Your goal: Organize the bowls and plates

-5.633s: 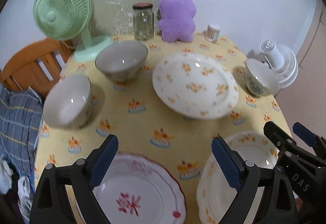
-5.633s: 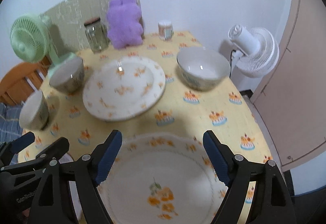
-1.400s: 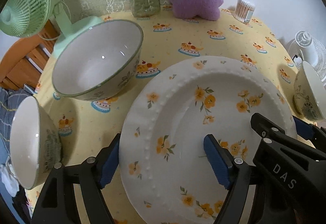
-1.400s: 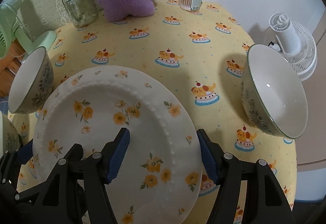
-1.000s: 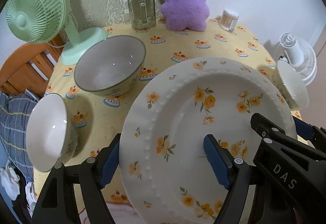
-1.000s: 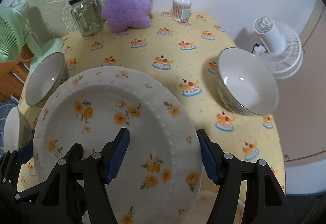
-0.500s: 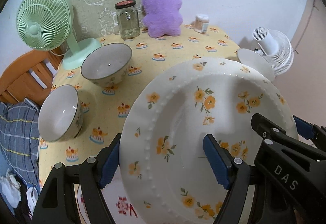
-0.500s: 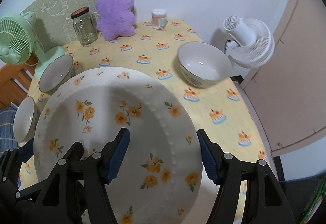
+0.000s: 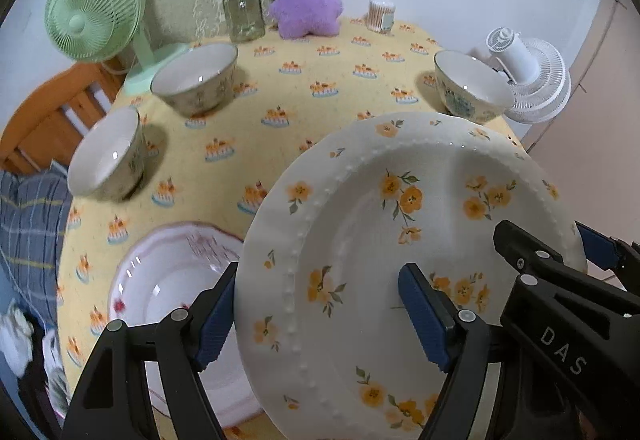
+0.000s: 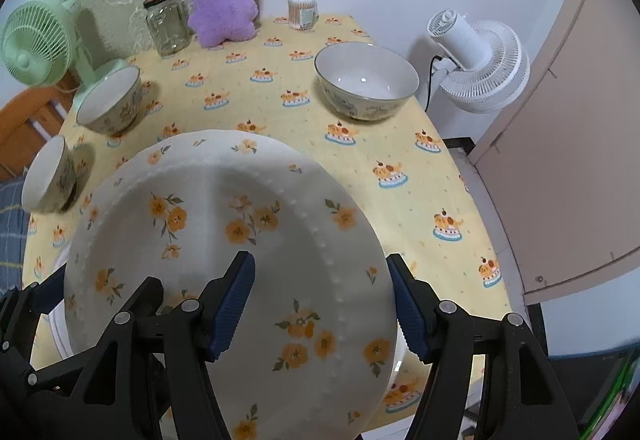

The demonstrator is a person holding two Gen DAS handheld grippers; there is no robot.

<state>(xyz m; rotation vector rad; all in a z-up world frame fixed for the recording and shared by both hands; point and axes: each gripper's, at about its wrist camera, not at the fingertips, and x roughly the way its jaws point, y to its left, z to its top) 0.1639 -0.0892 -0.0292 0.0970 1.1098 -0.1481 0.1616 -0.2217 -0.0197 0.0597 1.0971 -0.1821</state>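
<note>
Between my two tools, the orange-flowered plate (image 9: 408,272) hangs tilted above the table (image 9: 304,107). My left tool (image 9: 320,312) straddles one rim with its jaws fairly wide, pads on the edge and inside the well; my right tool (image 10: 324,304) grips the opposite rim likewise. Below and beside the left tool lies the red-patterned plate (image 9: 168,280), a likely stacking spot. Ahead of both tools, three bowls (image 9: 196,79) (image 9: 108,155) (image 10: 366,77) stand well apart, unstacked. I judge the job barely begun: no stack yet.
</note>
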